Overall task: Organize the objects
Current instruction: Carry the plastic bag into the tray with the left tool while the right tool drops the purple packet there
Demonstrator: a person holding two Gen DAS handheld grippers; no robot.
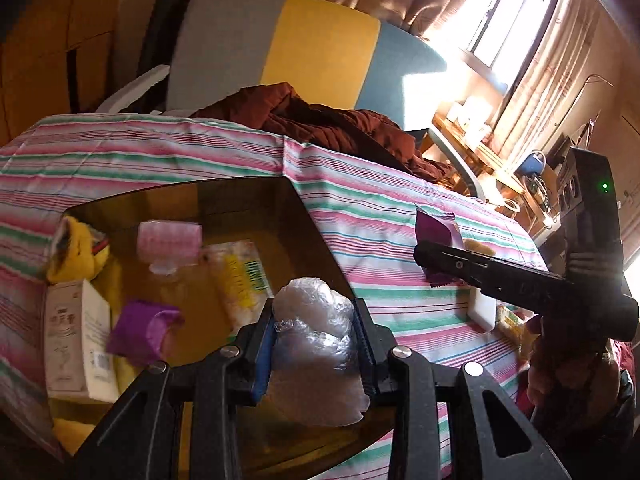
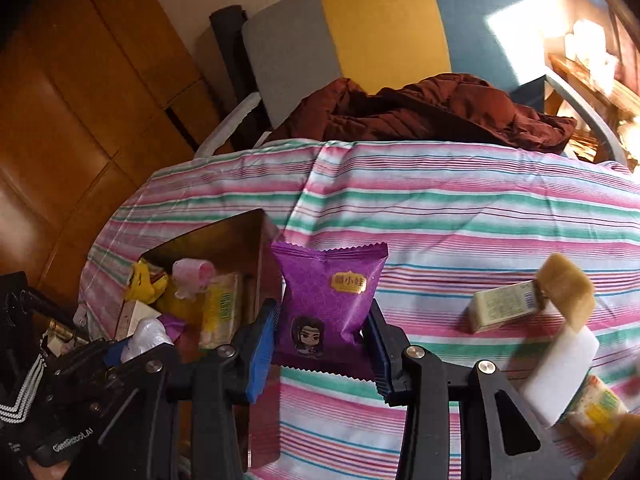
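Observation:
My left gripper is shut on a crumpled clear plastic bag and holds it over the brown box. The box holds a purple packet, a pink roller, a yellow-green tissue pack, a white carton and a yellow item. My right gripper is shut on a purple snack packet above the striped cloth, just right of the box. The right gripper also shows in the left wrist view.
On the cloth to the right lie a small yellow-green box, a brown piece, a white block and another pack. A dark red jacket lies at the far edge before a grey, yellow and blue chair.

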